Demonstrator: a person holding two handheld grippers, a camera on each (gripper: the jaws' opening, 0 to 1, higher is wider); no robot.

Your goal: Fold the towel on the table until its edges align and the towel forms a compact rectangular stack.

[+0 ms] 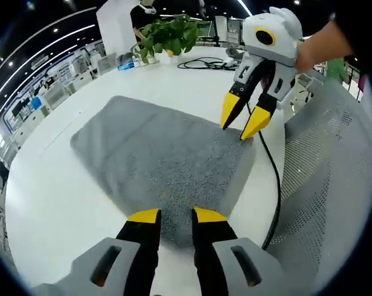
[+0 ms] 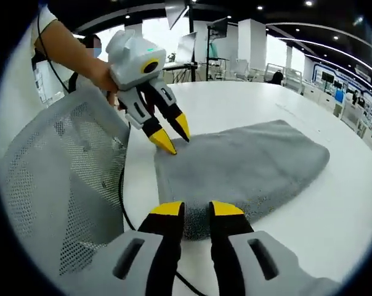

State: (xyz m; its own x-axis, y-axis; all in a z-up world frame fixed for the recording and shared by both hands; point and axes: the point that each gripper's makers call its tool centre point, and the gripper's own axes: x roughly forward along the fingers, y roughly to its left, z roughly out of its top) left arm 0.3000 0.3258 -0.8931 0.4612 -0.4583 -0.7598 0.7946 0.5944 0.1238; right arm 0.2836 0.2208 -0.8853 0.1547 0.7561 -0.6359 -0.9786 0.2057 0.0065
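- You have a white table [image 1: 63,203] carrying a grey towel [image 1: 161,160] spread flat.
- At twelve o'clock in the left gripper view, a potted plant [image 1: 169,36] and a coiled black cable [image 1: 206,63] rest on it.

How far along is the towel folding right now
Early or midway. The grey towel lies flat on the white table, possibly folded once already; I cannot tell. In hand: the left gripper and right gripper, both open, sit at adjacent corners of one edge. Left: grasping, folding over, aligning edges into a compact stack.
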